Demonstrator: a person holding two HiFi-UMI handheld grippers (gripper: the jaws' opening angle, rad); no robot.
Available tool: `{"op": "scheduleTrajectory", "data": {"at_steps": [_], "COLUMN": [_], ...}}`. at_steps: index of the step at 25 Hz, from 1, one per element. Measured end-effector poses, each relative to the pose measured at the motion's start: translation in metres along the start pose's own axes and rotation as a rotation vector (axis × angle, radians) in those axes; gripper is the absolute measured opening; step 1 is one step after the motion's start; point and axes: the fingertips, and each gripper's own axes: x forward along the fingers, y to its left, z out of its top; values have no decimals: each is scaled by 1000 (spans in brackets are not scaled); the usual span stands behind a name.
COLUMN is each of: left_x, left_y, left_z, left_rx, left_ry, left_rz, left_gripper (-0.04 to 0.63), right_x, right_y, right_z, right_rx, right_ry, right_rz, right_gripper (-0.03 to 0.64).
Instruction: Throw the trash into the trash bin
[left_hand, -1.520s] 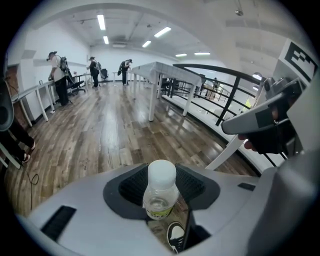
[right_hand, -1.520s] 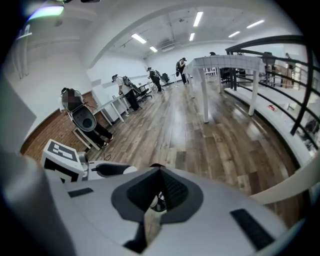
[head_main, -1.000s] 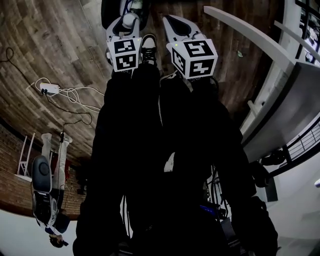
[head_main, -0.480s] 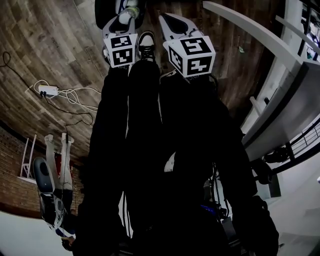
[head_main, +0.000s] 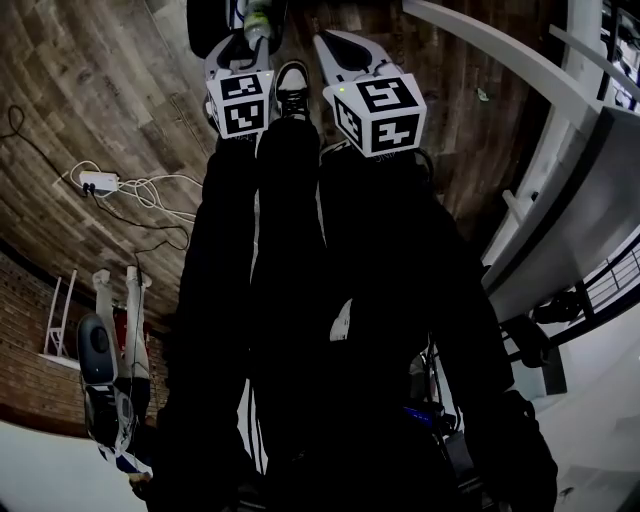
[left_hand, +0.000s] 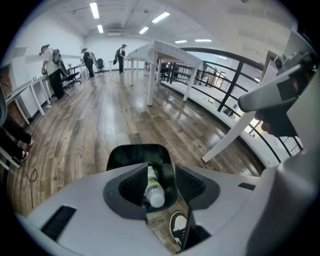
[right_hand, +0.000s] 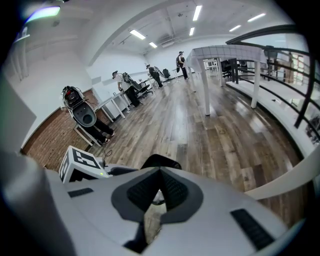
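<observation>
Step in hand: release over the bin. The left gripper (left_hand: 159, 184) pointed steeply down at the open-topped black plastic trash bin (left_hand: 131, 154) on the wood-plank floor (left_hand: 100, 120).
Trash: a small clear plastic bottle with a white end and a yellow-green label band (left_hand: 151, 186) lay between the left jaws, its far end already inside the bin's mouth.
Left jaws: apart. The bottle leaned on the left pad and a dark gap showed beside the right pad, so I judged it loose, not clamped.
Right gripper (right_hand: 159, 187): jaws closed together with nothing in them, held beside the left one.
Next move: if the bottle hangs on the pad, a little more opening or tilt should let it slide in. After that, lift the gripper clear of the rim.
Writing: the bottle's label print was too small to read. The cube (head_main: 380, 112) on each gripper bore black-and-white square markers and no words.
</observation>
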Motion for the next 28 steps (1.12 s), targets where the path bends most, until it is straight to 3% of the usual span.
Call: {"op": "scheduleTrajectory", "data": {"at_steps": [10, 19, 28], "left_x": [-82, -197, -288], "left_y": [-14, -55, -103], "left_z": [44, 134, 201], "left_rx": [-16, -29, -28], "left_ry": [-80, -225, -318], "left_rz": [7, 25, 2], "left_gripper": [148, 82, 28], "right_x": [-59, -173, -268], "right_y": [28, 56, 65], "right_z": [37, 104, 154], "right_rx": [3, 21, 26], "right_ry": [-47, -185, -296], "right_rz": [2, -12, -56], "right_gripper": [15, 15, 15]}}
